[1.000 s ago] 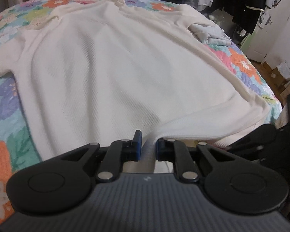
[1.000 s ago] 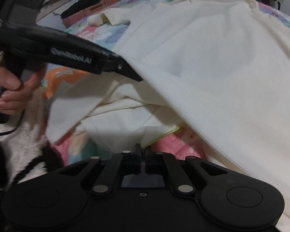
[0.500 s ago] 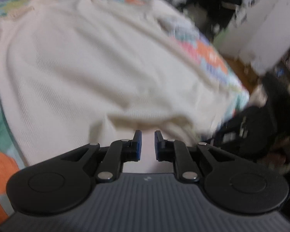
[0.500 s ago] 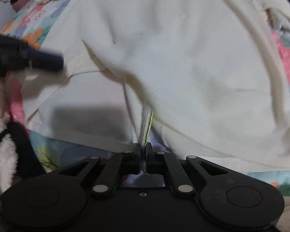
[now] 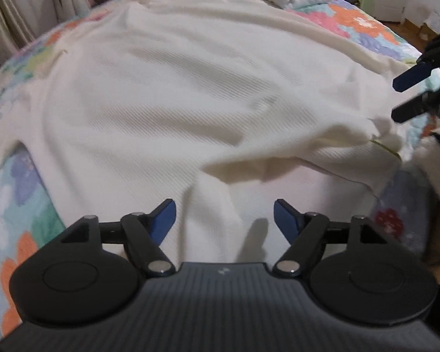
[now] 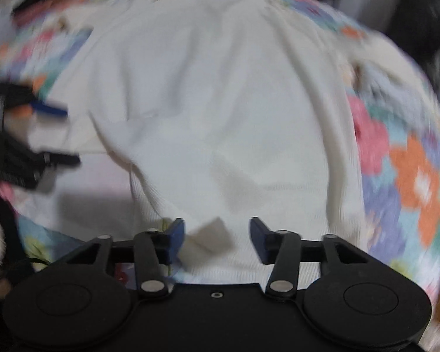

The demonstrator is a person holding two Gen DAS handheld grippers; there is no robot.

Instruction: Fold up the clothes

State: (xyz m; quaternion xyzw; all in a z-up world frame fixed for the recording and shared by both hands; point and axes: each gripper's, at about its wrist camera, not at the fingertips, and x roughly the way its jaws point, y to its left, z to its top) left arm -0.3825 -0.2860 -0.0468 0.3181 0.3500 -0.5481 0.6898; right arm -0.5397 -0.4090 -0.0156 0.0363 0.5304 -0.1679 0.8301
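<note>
Both claws just opened, shirt [image 5: 190, 102] dropped (right view blurred).

Both claws, left [image 5: 224, 220] and right [image 6: 217, 239], have just opened, apparently dropping the cream shirt [image 5: 190, 102].

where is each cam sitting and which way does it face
Left wrist: rides the left gripper, aimed steeply down and across the cream shirt on the floral bedspread; the right gripper shows at right.
Right wrist: rides the right gripper, aimed down at the shirt hem; the left gripper shows, blurred, at left.
Shared: the shirt, the bedspread, both grippers. Both have just been opening, gripping nothing.
</note>
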